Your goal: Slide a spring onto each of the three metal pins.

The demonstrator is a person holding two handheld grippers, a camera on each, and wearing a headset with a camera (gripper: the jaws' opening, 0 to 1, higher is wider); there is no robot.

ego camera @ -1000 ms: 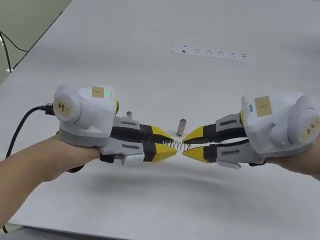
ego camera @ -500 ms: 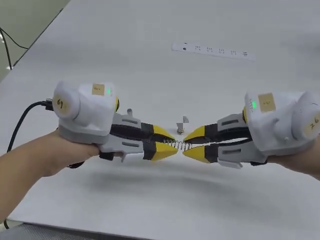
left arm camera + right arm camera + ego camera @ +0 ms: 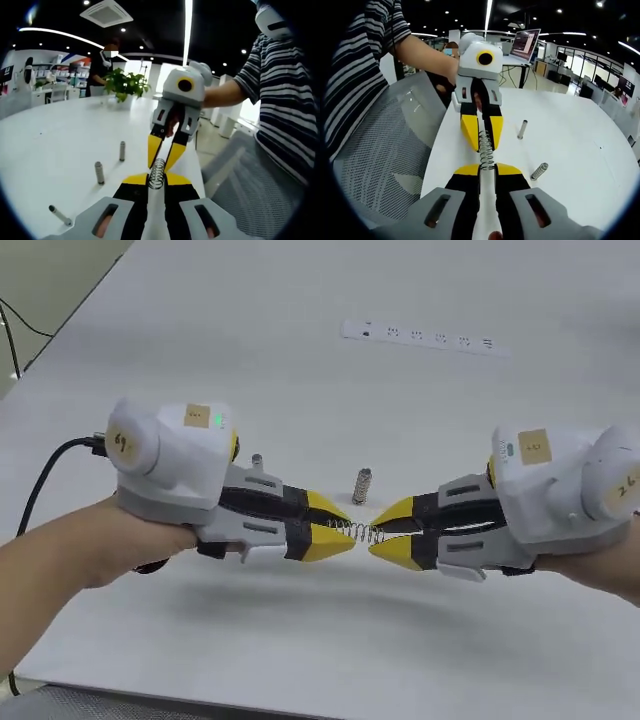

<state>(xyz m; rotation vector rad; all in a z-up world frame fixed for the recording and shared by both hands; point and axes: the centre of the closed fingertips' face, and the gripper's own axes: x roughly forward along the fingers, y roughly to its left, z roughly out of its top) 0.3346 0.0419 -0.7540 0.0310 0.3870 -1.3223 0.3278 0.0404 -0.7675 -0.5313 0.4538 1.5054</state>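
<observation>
Thin coiled wire spring (image 3: 362, 532) spans left claw (image 3: 156, 177) and right claw (image 3: 487, 170), both clamped on it. Smooth worktop (image 3: 300, 340) open around.

Open-plan office: a long white desk (image 3: 300, 320) carries a power strip (image 3: 417, 339), with a mesh chair (image 3: 385, 150) alongside. A laptop (image 3: 524, 45) and potted plant (image 3: 125, 84) sit on desks beyond, under a black ceiling with strip lights (image 3: 188, 25) and an air vent (image 3: 106, 12).

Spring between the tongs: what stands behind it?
A spring-covered pin, and farther back a power strip. The ends of the held spring are covered by the left tongs and right tongs.
</observation>
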